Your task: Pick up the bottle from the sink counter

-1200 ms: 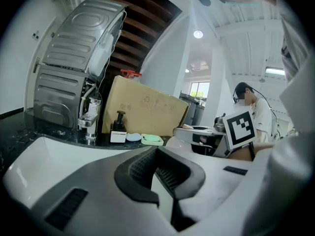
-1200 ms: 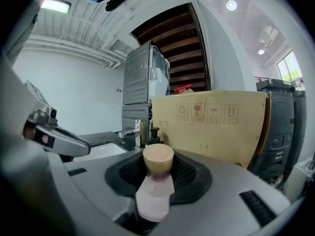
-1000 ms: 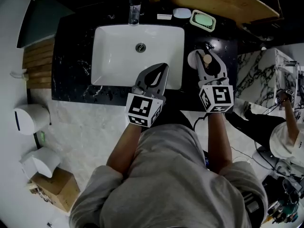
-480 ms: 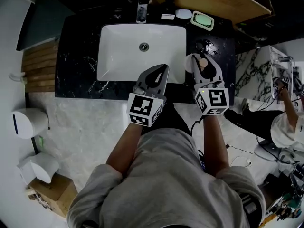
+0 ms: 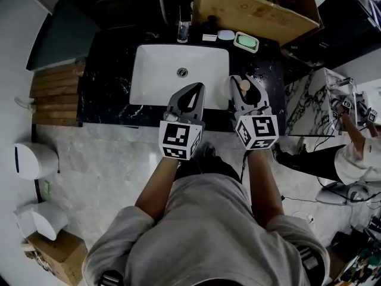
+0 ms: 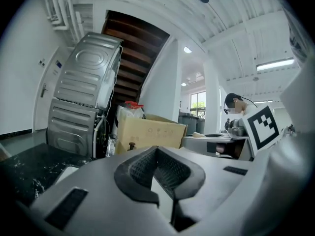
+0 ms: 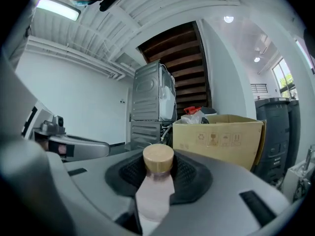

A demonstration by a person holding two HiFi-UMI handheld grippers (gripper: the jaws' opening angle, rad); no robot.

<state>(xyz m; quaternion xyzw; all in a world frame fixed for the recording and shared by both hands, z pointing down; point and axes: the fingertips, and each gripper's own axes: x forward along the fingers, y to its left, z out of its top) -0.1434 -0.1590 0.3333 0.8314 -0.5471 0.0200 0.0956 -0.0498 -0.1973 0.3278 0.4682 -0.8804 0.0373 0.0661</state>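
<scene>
A pale pink bottle [image 7: 153, 193] with a round wooden cap [image 5: 244, 86] lies between the jaws of my right gripper [image 5: 243, 82], which is shut on it; the cap points out toward the jaw tips. In the head view it is held over the black marble counter [image 5: 107, 94], just right of the white sink [image 5: 149, 82]. In the right gripper view the dark pads [image 7: 189, 178] clasp the bottle's neck. My left gripper [image 5: 191, 93] hovers over the sink's front right corner, shut with nothing in it; its pads [image 6: 140, 168] meet at the tip.
A faucet [image 5: 183, 28], a small white item and a green soap dish [image 5: 246, 42] line the counter's back. A cardboard box [image 5: 250, 5] stands behind them. A metal appliance [image 6: 83, 97] stands far left. Another person [image 5: 357, 159] is at the right by a marble-topped table [image 5: 315, 100].
My right gripper with the bottle has shifted left, closer to the sink's right edge. The whole counter has slid down and shrunk in the head view. The left gripper has hardly moved.
</scene>
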